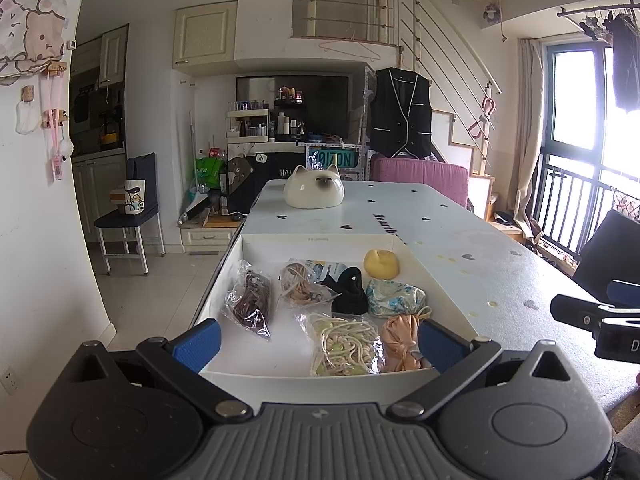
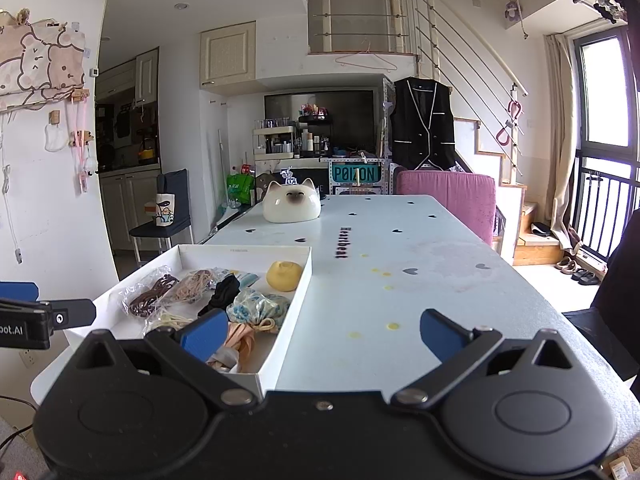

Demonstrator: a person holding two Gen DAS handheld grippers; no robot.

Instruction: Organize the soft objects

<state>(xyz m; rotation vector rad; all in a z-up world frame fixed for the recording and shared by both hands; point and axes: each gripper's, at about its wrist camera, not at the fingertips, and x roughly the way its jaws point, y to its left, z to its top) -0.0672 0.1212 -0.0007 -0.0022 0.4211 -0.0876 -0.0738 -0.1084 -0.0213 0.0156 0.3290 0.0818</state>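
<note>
both grippers apart, holding nothing. left gripper (image 1: pixel 318 342) hovers at the near edge of the white tray (image 1: pixel 320 242); right gripper (image 2: pixel 320 336) sits off the tray's 3 o'clock side, over the bare table (image 2: pixel 440 264). all soft stuff lies inside the tray: brown cord bag (image 1: pixel 250 304) at 9, yellow squishy (image 1: pixel 381 264) at 1, black cloth (image 1: pixel 349 290) centre, blue pouch (image 1: pixel 394 299) at 3, cream cord bag (image 1: pixel 344 344) and peach scarf (image 1: pixel 400 344) at 6. fits sorted or yet to sort. if picking, pinch bags by the bunched middle, lift slow.
</note>
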